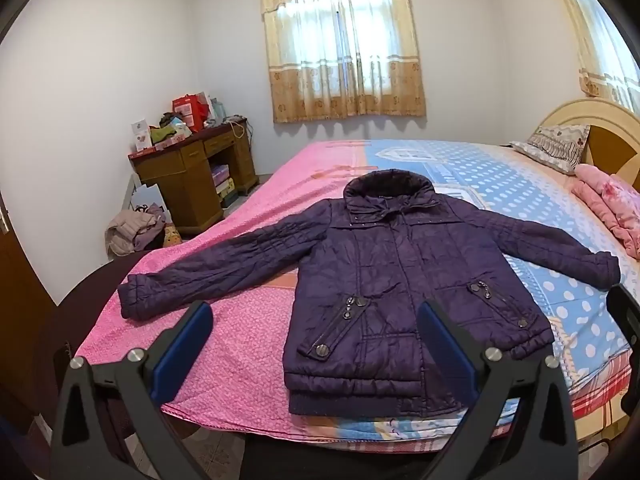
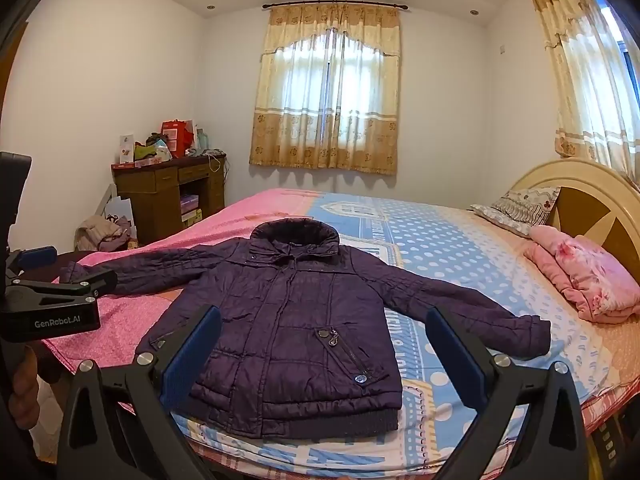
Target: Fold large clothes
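Observation:
A dark purple quilted jacket lies face up on the bed, zipped, with both sleeves spread wide and its collar towards the window. Its hem sits at the near edge of the mattress. In the left wrist view, my left gripper hovers open over the hem's left part, with nothing between its blue pads. The right wrist view shows the same jacket with my right gripper open above its lower right part and not touching it. At the left of that view, the left gripper is open near the left sleeve cuff.
The bed has a pink and blue dotted cover. A folded pink blanket and a pillow lie by the headboard. A cluttered wooden desk and a heap of clothes stand in the far left corner.

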The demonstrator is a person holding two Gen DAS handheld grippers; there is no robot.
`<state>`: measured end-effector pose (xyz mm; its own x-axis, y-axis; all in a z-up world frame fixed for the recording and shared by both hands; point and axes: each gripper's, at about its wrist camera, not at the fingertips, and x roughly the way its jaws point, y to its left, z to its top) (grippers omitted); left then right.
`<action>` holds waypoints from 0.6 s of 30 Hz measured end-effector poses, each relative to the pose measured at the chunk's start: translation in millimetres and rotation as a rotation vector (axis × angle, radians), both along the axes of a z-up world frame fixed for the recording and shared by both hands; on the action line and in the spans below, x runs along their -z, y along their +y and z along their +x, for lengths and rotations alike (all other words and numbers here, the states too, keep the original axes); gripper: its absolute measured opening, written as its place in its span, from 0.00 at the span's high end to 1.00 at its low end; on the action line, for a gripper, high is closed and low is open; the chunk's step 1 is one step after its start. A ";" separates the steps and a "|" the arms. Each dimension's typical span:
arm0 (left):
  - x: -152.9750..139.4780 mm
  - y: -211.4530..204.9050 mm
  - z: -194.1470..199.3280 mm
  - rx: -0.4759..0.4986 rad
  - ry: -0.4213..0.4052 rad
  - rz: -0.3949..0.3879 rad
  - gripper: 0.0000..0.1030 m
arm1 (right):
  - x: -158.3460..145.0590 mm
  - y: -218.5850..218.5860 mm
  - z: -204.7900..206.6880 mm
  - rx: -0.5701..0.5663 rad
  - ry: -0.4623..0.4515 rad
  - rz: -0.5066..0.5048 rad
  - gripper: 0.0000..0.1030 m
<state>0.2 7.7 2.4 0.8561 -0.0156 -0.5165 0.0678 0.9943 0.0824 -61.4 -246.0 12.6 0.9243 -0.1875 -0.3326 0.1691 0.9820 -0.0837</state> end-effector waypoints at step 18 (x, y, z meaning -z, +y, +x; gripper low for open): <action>6.9 -8.6 2.4 -0.020 -0.001 0.019 0.00 | 0.6 0.6 0.7 -0.002 0.002 -0.005 0.01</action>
